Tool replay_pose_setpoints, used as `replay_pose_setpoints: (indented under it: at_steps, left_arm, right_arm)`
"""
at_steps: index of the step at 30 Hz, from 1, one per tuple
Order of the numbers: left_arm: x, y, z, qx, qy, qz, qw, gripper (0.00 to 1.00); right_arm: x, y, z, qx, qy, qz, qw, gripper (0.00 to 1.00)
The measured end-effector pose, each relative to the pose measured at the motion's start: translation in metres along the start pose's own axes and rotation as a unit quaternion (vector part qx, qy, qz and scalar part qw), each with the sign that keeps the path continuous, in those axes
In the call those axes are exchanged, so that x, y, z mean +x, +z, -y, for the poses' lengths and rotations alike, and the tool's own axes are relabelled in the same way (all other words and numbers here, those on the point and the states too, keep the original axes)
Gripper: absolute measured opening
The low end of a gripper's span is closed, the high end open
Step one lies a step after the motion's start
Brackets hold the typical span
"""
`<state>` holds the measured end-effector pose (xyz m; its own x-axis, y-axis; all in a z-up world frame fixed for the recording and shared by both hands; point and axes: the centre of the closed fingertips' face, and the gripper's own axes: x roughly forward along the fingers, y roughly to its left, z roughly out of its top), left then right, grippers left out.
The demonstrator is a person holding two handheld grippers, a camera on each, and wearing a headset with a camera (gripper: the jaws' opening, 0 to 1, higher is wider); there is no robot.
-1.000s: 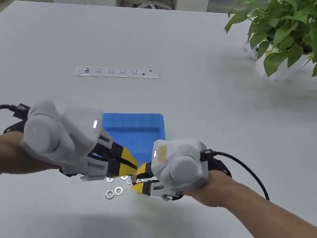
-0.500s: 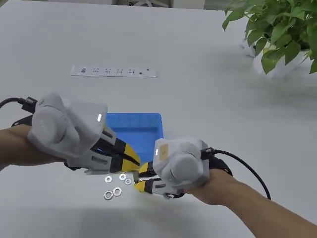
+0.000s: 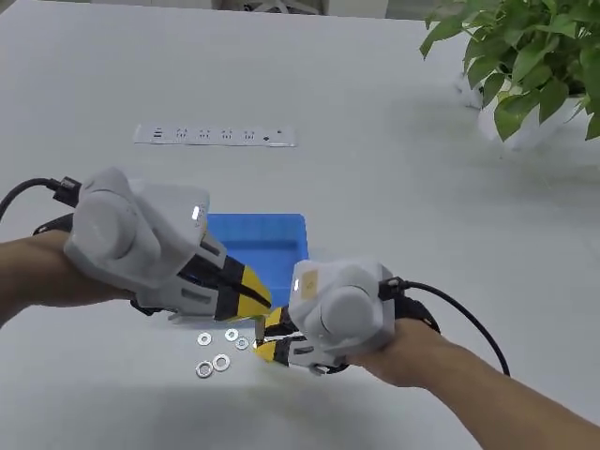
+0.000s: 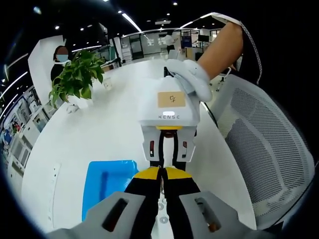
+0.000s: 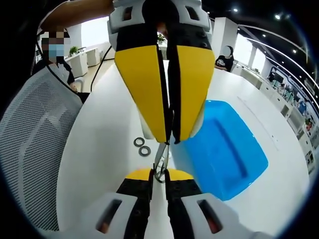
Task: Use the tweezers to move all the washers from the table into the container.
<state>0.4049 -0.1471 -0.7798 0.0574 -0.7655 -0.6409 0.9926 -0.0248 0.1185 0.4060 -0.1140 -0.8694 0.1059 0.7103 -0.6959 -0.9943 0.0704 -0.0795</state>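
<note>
Left gripper [image 3: 259,300] and right gripper [image 3: 267,339] met tip to tip, both pinching thin silver tweezers [image 5: 160,157]. We saw small shiny ring washers [image 3: 222,362] on the white table [image 3: 394,197], just beside the blue container [image 3: 272,236].

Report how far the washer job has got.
Done: nothing yet. The visible part of the tray holds no washers.
In hand: the left gripper and right gripper meet tip to tip, and both look shut on the tweezers.
Left: at least five washers lie on the table beside the tray, all to be moved.
</note>
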Motion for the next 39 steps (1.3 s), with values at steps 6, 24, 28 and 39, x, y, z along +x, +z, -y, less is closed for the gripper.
replay_pose_setpoints:
  at_steps: [6,24,28,39]
  left_arm:
    - [0.000,0.000,0.000,-0.001,-0.002,0.001,1.0000,0.06]
    - [-0.008,0.006,0.000,-0.004,-0.002,-0.005,1.0000,0.05]
    - [-0.015,0.010,-0.002,-0.004,-0.002,-0.005,1.0000,0.06]
    - [-0.033,0.028,-0.007,0.006,0.004,-0.005,1.0000,0.06]
  right_arm:
    - [0.000,0.000,0.000,0.013,0.001,-0.001,0.9999,0.10]
    - [-0.008,0.005,0.003,0.015,-0.006,-0.002,0.9999,0.10]
    - [-0.013,0.012,0.004,0.013,-0.005,0.002,0.9999,0.10]
    - [-0.028,0.031,0.010,0.003,-0.011,0.001,0.9999,0.10]
